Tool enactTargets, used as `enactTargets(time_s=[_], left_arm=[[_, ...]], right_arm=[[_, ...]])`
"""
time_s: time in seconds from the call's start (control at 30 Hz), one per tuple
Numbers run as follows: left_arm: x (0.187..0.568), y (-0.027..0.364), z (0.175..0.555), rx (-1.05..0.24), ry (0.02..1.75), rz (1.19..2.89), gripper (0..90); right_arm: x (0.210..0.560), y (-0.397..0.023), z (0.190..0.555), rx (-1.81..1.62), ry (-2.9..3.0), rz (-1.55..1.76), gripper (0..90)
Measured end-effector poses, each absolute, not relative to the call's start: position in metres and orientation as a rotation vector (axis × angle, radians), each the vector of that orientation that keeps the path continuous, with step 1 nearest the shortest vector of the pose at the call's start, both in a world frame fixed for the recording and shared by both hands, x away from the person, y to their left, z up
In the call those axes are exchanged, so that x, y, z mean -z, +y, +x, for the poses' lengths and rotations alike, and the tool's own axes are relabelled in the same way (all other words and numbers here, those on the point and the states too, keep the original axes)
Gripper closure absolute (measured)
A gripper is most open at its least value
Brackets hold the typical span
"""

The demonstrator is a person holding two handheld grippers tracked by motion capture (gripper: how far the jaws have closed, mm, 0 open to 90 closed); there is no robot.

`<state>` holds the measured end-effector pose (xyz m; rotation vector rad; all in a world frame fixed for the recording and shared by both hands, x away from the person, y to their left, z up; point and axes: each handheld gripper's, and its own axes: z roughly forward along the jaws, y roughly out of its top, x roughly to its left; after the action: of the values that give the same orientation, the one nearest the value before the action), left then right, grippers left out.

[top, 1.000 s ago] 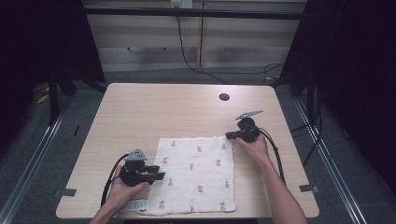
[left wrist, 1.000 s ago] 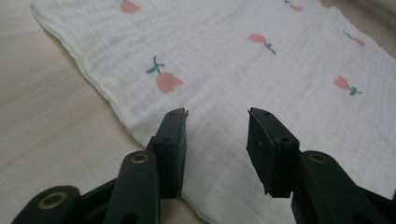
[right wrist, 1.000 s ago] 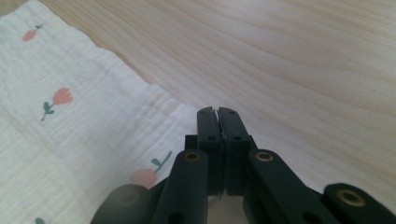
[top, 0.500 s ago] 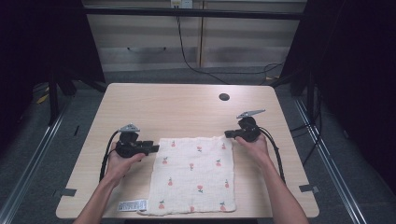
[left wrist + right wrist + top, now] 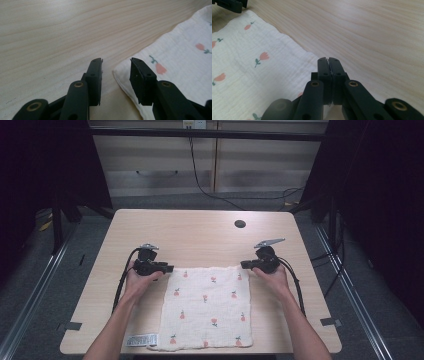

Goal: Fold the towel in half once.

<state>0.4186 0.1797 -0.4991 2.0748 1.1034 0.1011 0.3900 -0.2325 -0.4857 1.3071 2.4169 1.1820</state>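
Note:
A white cloth (image 5: 207, 307) printed with small pink tulips lies flat on the near half of the wooden table (image 5: 200, 235). My left gripper (image 5: 170, 268) rests at the cloth's far left corner. In the left gripper view this gripper (image 5: 116, 62) is open, with the cloth's (image 5: 180, 50) corner lying between and just under the jaws. My right gripper (image 5: 243, 265) sits at the far right corner. In the right gripper view its jaws (image 5: 328, 60) are shut, with the edge of the cloth (image 5: 249, 75) running into them.
A white label (image 5: 141, 340) sticks out at the cloth's near left corner by the table's front edge. A dark round hole (image 5: 240, 224) sits far right on the tabletop. Cables trail back from both grippers along the forearms. The left gripper (image 5: 230, 5) shows far off in the right gripper view.
My left gripper has moved from the cloth's near left side up to its far left corner. The right gripper has stayed at the far right corner.

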Motion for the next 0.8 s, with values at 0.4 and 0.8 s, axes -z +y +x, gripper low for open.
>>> enactTargets(time_s=[0.4,0.8], left_arm=[[0.501,0.158,0.408,-0.166,1.007,2.135,74.7],[0.493,0.167,0.407,-0.095,1.014,2.053,86.0]], right_arm=[[0.490,-0.231,0.386,-1.194,2.417,1.320,89.0],[0.482,-0.236,0.383,-1.241,2.392,1.304,89.1]])
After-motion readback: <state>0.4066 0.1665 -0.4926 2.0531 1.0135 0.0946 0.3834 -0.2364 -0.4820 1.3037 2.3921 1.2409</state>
